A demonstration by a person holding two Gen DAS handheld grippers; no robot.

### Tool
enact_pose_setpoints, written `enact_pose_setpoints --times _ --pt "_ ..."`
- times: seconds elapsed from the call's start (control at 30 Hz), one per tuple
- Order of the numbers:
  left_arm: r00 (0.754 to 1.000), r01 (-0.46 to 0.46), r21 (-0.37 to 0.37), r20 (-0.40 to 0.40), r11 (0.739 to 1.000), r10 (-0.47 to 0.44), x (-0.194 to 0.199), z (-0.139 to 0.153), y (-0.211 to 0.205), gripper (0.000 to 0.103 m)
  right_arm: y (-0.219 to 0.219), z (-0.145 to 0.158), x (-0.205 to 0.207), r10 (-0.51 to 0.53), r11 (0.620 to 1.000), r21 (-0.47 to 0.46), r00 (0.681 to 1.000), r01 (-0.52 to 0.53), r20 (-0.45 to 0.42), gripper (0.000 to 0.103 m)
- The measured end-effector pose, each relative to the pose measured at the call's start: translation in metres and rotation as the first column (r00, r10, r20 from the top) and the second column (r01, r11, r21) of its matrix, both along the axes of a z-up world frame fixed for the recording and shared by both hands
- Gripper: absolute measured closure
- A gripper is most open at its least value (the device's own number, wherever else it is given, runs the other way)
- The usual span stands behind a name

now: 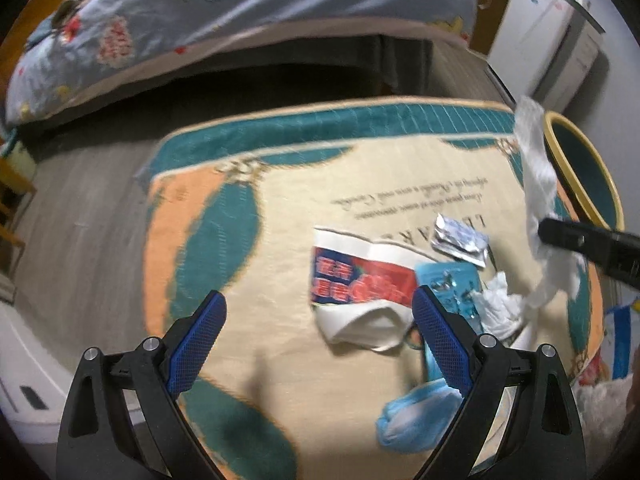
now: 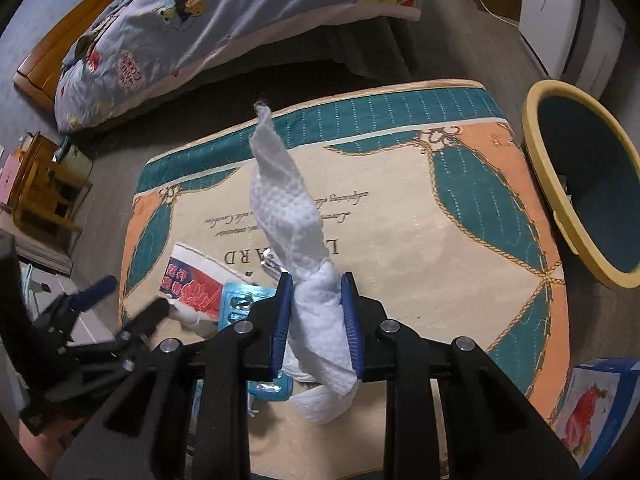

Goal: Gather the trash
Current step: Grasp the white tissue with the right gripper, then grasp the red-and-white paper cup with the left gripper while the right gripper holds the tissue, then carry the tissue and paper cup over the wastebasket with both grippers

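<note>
So the long twisted white paper towel (image 2: pixel 294 216) is pinched tight in the right gripper (image 2: pixel 316 312), lifted off the teal-and-peach rug (image 2: pixel 400 220). The yellow-rimmed round bin (image 2: pixel 538 172) sits just off the rug's right edge. Left gripper (image 1: pixel 318 316), jaws wide apart, hangs over the red-and-white wrapper (image 1: pixel 360 280).

Both tools share one build. The left gripper (image 1: pixel 319 306), filling the lower part of its own view, has two black plastic arms with long triangular cut-outs, each joined by round silver screws near the finger base. Its fingers (image 1: pixel 196 344) carry bright blue pads with a fine dimpled mesh texture, narrowing to rounded tips. The right gripper (image 2: pixel 316 300), at the bottom centre of its own view, shows the same matte black linkage, four silver screw heads in a row, and blue ribbed pads (image 2: pixel 281 316) edged in black.
</note>
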State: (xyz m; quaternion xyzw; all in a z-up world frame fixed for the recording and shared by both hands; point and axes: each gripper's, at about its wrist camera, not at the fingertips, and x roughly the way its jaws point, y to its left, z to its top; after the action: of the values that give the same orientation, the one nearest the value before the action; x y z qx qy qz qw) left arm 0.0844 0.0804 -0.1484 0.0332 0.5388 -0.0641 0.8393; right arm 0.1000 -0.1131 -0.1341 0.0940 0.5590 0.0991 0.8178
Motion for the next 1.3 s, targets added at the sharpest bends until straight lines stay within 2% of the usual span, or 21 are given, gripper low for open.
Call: enact_pose_setpoints --times 0.27,0.33,0.4,0.47,0.53,0.63,0.67,0.77,0.9,1.0,1.13,1.3 --pt "0.997 -0.009 -0.048 -0.082 0.999 0.005 0.011 -0.022 -0.005 0.011 0.0 -0.003 0.003 0.017 1.0 0.014 1.0 -0.017 -0.012 0.079" --pt "0.995 -0.007 -0.063 -0.101 0.998 0.001 0.013 -0.027 -0.005 0.016 -0.001 -0.001 0.004 0.018 1.0 0.017 1.0 -0.018 -0.011 0.079" --pt "0.993 0.003 -0.089 -0.121 0.996 -0.014 0.014 -0.03 -0.007 0.03 -0.003 -0.001 0.006 0.016 1.0 0.021 1.0 -0.016 -0.01 0.079" --pt "0.992 0.017 -0.103 -0.124 0.995 -0.03 0.014 -0.031 -0.01 0.037 -0.004 -0.001 0.007 0.012 1.0 0.025 1.0 -0.011 -0.01 0.079" --pt "0.993 0.037 -0.094 -0.11 0.995 -0.047 0.013 -0.028 -0.014 0.042 -0.005 0.0 0.006 0.009 1.0 0.028 1.0 -0.008 -0.008 0.079" --pt "0.996 0.046 -0.084 -0.076 0.995 -0.053 0.011 -0.018 -0.015 0.06 -0.007 0.004 0.005 0.008 1.0 0.03 1.0 -0.008 -0.001 0.079" --pt "0.996 0.047 -0.087 -0.065 0.995 -0.053 0.011 -0.015 -0.015 0.08 -0.008 0.005 0.005 0.008 1.0 0.03 1.0 -0.008 0.003 0.079" --pt "0.997 0.064 -0.078 -0.042 0.995 -0.067 0.009 -0.007 -0.019 0.082 -0.011 0.009 0.003 0.005 0.999 0.036 1.0 -0.005 0.014 0.079" --pt "0.994 0.105 -0.026 0.003 0.994 -0.105 0.003 0.004 -0.031 0.085 -0.016 0.013 0.002 -0.011 0.999 0.041 1.0 0.011 0.019 0.079" --pt "0.992 0.115 0.019 0.058 0.993 -0.116 -0.002 0.02 -0.035 0.091 -0.019 0.022 0.0 -0.01 0.999 0.032 0.999 0.008 0.042 0.079" --pt "0.983 0.103 0.047 0.149 0.994 -0.109 -0.006 0.046 -0.041 0.092 -0.025 0.042 -0.002 0.007 0.999 0.036 0.996 -0.01 0.085 0.079" --pt "0.969 0.102 0.002 0.225 0.995 -0.099 -0.001 0.074 -0.053 0.092 -0.046 0.073 -0.001 0.015 0.999 0.036 0.992 -0.02 0.126 0.079"
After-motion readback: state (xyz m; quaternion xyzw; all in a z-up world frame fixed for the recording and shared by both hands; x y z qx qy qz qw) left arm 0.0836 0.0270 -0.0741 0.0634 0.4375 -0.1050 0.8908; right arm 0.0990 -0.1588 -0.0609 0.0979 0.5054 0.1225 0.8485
